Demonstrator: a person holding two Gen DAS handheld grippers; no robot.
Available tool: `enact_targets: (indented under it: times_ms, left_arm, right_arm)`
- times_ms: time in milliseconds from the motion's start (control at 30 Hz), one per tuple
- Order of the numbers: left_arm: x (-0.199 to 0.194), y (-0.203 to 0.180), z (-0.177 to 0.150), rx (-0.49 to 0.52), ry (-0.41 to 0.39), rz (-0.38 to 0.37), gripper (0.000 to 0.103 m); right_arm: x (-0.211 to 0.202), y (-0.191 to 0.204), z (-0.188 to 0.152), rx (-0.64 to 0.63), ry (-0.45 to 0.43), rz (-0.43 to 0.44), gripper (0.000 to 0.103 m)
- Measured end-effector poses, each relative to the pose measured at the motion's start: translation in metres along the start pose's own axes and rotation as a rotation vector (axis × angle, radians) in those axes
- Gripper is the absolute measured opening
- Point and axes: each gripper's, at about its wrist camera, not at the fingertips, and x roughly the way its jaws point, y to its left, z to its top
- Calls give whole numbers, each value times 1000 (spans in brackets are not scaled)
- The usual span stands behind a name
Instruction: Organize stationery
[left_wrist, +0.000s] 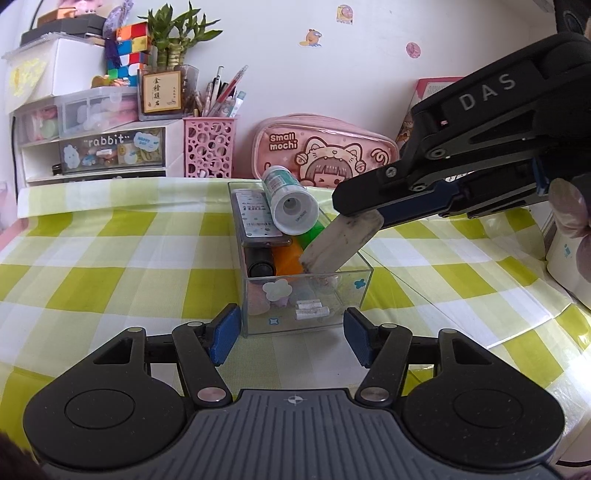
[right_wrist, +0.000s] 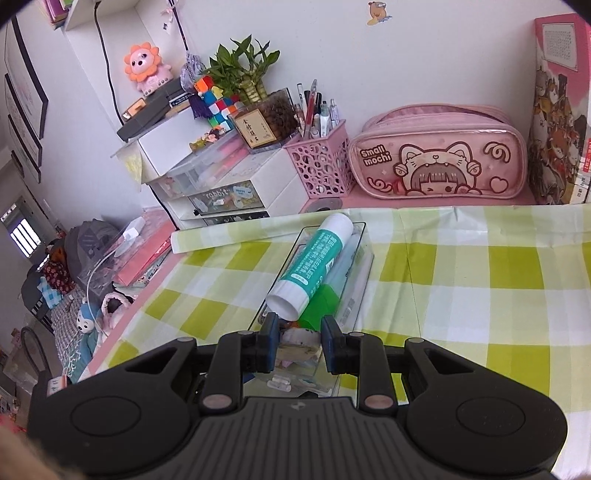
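A clear plastic box (left_wrist: 354, 291) stands on the green checked cloth. In it lie a white and teal glue stick (left_wrist: 291, 206), a grey flat case (left_wrist: 255, 218), a black marker, orange and green pens, and small bits at the near end. My left gripper (left_wrist: 291, 334) is shut on the box's near end, one blue pad against each side wall. My right gripper (left_wrist: 354, 225) reaches in from the right, shut on a dirty white eraser (left_wrist: 340, 242). The eraser tilts down, its lower end at the box's rim. In the right wrist view the eraser (right_wrist: 299, 347) sits between the pads above the box (right_wrist: 364, 258) and the glue stick (right_wrist: 317, 262).
A pink pencil case (left_wrist: 325, 147), a pink pen holder (left_wrist: 210, 147) and a white drawer unit (left_wrist: 96, 147) line the wall behind. A book (right_wrist: 557, 110) stands at the far right. A white container (left_wrist: 565, 258) sits at the right edge by a person's finger (left_wrist: 569, 210).
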Motion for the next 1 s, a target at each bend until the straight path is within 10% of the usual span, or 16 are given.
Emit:
enact_targets:
  times_ms: [1000]
  left_arm:
    - [2, -1, 2, 17, 12, -2, 67]
  right_arm:
    - [9, 15, 5, -55, 24, -91, 59]
